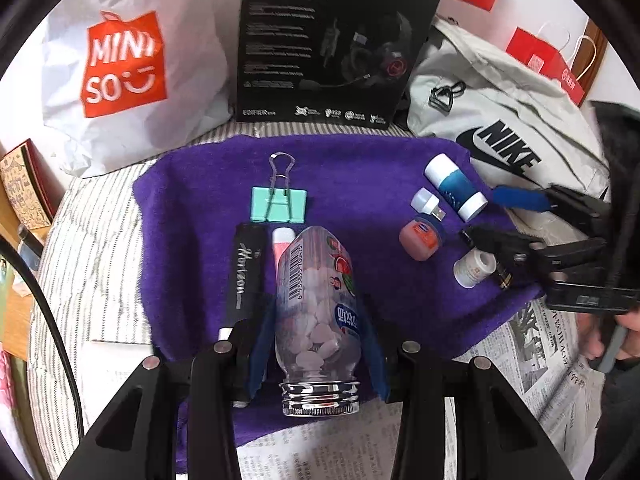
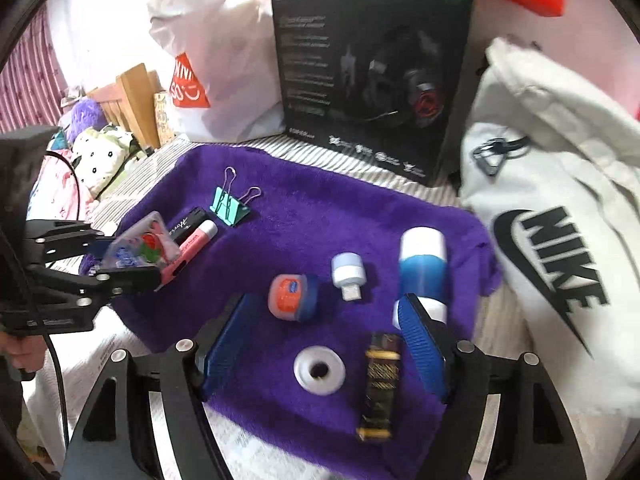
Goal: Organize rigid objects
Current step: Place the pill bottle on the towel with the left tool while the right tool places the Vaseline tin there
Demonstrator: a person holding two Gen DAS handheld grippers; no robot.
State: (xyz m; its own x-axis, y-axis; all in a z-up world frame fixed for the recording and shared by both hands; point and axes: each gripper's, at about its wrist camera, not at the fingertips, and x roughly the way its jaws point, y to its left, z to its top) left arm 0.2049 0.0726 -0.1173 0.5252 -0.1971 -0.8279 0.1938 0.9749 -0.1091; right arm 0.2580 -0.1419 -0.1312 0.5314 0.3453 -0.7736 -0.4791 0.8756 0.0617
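My left gripper [image 1: 318, 302] is shut on a clear candy bottle [image 1: 316, 308] with a silver cap, held over a purple towel [image 1: 352, 168]. Beside it lie a black tube [image 1: 244, 276], a pink lip balm [image 1: 282, 244] and a teal binder clip [image 1: 279, 204]. My right gripper [image 2: 324, 300] stands open over the towel's near right part. Between its fingers sit a small white bottle [image 2: 320, 368] and a black-gold tube [image 2: 378, 384]. Just ahead lie an orange jar [image 2: 292, 296], a white USB plug [image 2: 348, 274] and a blue-white tube [image 2: 422, 268].
Behind the towel stand a white Miniso bag [image 1: 124, 64] and a black headset box [image 1: 332, 40]. A white Nike bag [image 1: 500, 120] lies at the right, with a red paper bag [image 1: 552, 64] beyond. Newspaper [image 1: 540, 344] covers the near right.
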